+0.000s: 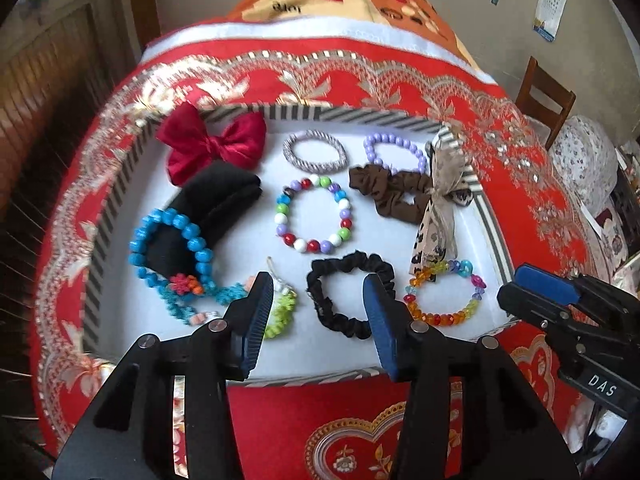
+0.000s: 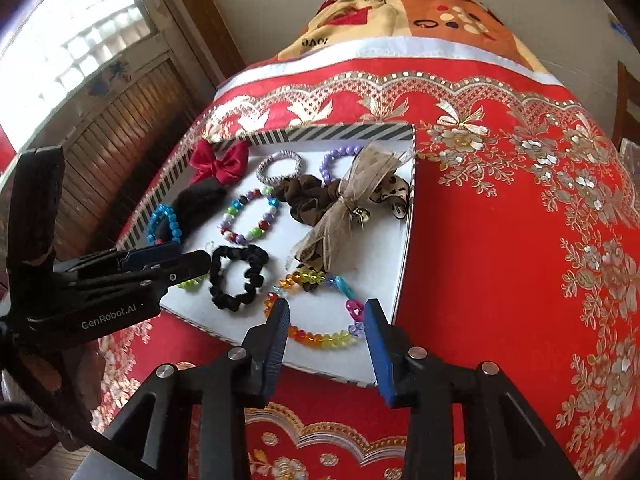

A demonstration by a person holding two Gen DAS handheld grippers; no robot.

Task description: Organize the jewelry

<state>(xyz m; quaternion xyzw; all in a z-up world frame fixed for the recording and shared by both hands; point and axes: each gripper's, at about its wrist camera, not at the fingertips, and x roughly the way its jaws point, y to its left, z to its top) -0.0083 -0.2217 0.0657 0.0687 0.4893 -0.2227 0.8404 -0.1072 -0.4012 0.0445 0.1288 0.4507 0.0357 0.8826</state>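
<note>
Jewelry is laid out in a shallow striped-rim tray on a red tablecloth. The left gripper is held spread, nothing pinched, over the black scrunchie at the tray's near edge. The right gripper is parted too (empty), framing the amber bead bracelet. The multicolour bead bracelet lies mid-tray.
</note>
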